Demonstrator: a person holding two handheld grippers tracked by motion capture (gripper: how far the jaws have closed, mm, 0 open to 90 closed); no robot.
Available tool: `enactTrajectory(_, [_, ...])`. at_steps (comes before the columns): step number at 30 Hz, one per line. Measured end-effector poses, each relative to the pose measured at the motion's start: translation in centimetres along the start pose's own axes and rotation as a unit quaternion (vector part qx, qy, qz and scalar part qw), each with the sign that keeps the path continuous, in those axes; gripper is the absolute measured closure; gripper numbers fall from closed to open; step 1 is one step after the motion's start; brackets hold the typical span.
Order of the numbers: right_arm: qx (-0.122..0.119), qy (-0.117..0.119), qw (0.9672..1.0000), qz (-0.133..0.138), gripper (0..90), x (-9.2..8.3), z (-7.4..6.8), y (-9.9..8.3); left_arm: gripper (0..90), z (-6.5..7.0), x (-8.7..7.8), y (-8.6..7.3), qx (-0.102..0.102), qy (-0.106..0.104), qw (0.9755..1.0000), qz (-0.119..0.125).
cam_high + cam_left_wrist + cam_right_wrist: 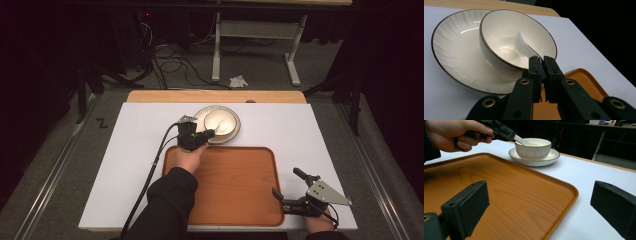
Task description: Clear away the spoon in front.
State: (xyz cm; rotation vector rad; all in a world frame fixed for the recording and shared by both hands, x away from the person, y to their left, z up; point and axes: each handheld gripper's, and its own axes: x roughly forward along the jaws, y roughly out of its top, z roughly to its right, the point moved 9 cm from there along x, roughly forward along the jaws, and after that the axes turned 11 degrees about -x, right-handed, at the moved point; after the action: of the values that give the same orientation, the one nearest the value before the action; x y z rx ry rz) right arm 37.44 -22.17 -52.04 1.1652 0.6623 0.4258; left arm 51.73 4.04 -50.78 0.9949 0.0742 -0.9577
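A cream bowl [222, 121] with a brown rim stands on a matching plate [202, 114] at the far middle of the white table top. A white spoon [522, 45] lies in the bowl [504, 35], its handle leaning over the near rim. My left gripper [542, 62] is shut on that handle, also seen from above [209, 134] and from the right gripper view [509, 133]. An orange wooden tray [235, 190] lies in front of the plate with nothing on it. My right gripper [285, 181] stands open at the tray's right front corner, jaws wide apart [541, 202] over the tray's edge.
The white sheet [125, 165] covers a wooden table whose far edge [215, 96] shows behind the plate. Beyond it are floor cables [175, 65] and a white table frame [255, 45]. My left forearm [165, 205] crosses the tray's left side.
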Motion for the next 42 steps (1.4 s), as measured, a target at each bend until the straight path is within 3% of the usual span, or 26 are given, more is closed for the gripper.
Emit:
enactTrajectory(20, [-0.002,0.001,1.0,-0.002,2.6,0.1,0.0,0.0,85.6,1.5,-1.7,0.6,0.067,0.008,0.9973,0.027])
enactTrajectory(30, [-0.002,0.0,1.0,-0.003,2.5,0.1,-0.1,-0.1,85.6,2.2,-3.2,0.8,0.102,0.011,0.9942,0.031])
enactTrajectory(42, [-0.004,-0.001,1.0,-0.004,2.9,0.1,-0.1,-0.1,85.6,3.1,-5.6,-0.1,0.134,-0.001,0.9904,0.034])
